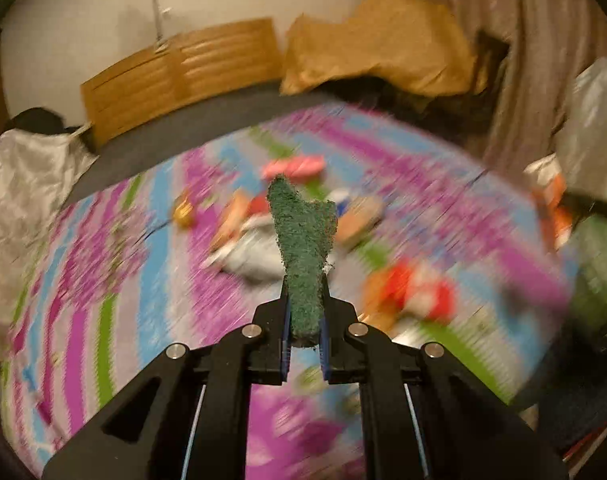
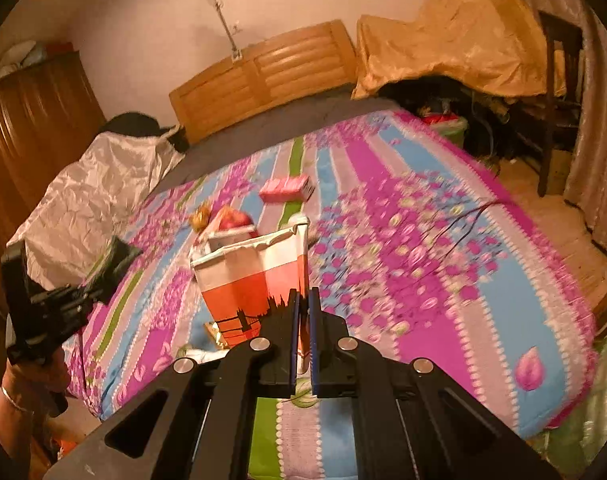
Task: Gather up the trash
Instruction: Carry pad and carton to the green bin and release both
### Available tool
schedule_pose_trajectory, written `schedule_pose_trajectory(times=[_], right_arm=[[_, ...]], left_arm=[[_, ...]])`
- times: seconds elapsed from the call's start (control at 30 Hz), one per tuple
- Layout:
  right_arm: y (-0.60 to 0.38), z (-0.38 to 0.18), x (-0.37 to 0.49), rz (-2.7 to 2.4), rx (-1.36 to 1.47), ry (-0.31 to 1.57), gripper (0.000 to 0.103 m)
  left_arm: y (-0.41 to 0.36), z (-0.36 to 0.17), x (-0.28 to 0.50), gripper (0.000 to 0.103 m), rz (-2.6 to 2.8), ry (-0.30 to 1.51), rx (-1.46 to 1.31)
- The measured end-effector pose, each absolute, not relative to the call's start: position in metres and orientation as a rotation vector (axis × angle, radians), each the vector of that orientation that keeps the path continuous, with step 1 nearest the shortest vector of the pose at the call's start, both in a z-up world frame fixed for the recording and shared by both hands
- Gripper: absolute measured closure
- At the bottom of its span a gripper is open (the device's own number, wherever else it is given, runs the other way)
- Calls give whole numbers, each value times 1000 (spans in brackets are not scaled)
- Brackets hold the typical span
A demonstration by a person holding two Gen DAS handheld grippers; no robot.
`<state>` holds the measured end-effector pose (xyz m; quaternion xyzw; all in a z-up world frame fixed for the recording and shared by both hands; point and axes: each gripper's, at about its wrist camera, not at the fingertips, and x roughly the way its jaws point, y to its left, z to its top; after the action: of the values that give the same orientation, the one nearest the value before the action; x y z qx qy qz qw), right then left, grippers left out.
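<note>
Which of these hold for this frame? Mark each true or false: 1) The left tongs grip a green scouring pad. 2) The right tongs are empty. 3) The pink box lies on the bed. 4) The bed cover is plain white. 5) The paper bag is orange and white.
1) True: the left tongs are closed on the green scouring pad.
2) False: the right tongs pinch the edge of the orange and white paper bag.
3) True: the pink box lies on the bed cover, beyond the bag.
4) False: the cover is striped in pink, blue, green and grey with flowers.
5) True: white at the top, orange below, with a dark skyline print.
</note>
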<state>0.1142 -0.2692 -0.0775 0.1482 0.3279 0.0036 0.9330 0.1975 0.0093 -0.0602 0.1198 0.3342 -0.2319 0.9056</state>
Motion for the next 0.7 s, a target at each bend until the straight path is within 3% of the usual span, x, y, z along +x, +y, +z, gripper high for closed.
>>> schedule_pose_trajectory(times=[0.37, 0.7], right_arm=[[-422, 27, -37, -383, 312, 470, 98], [-562, 56, -180, -866, 350, 474, 98]], left_arm=[[-214, -8, 168, 94, -953, 619, 240], [-420, -3, 79, 93, -1361, 601, 401]])
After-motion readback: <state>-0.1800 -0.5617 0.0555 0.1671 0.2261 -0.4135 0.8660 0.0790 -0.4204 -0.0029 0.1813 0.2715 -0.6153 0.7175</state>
